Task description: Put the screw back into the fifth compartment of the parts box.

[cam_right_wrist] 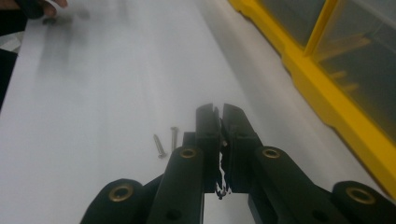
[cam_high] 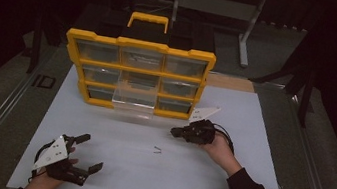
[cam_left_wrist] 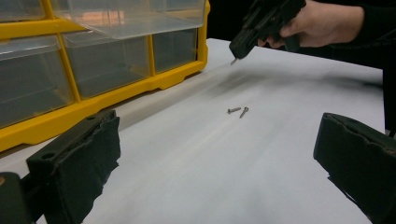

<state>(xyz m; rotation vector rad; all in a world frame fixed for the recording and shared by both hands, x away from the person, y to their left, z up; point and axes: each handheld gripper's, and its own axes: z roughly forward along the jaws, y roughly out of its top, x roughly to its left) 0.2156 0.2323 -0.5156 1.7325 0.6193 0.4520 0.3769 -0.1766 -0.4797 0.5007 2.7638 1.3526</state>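
- Here the right tongs (cam_high: 174, 132) are pinched nearly shut; in the left gripper view a small screw (cam_left_wrist: 233, 60) sticks out from between their tips, clamped there and hanging clear of the table (cam_high: 224, 183).
- Two more screws (cam_high: 157, 149) lie side by side on the table, just below and beside the right tongs' tips; in the right gripper view they sit just left of the closed jaws.
- The left tongs (cam_high: 89, 152) rest at the near edge of the table with jaws spread wide and nothing between them, well apart from the screws ahead of them.
- A yellow organiser (cam_high: 141, 45) stands beyond both tongs, with one clear drawer (cam_high: 133, 100) pulled out toward the right tongs.
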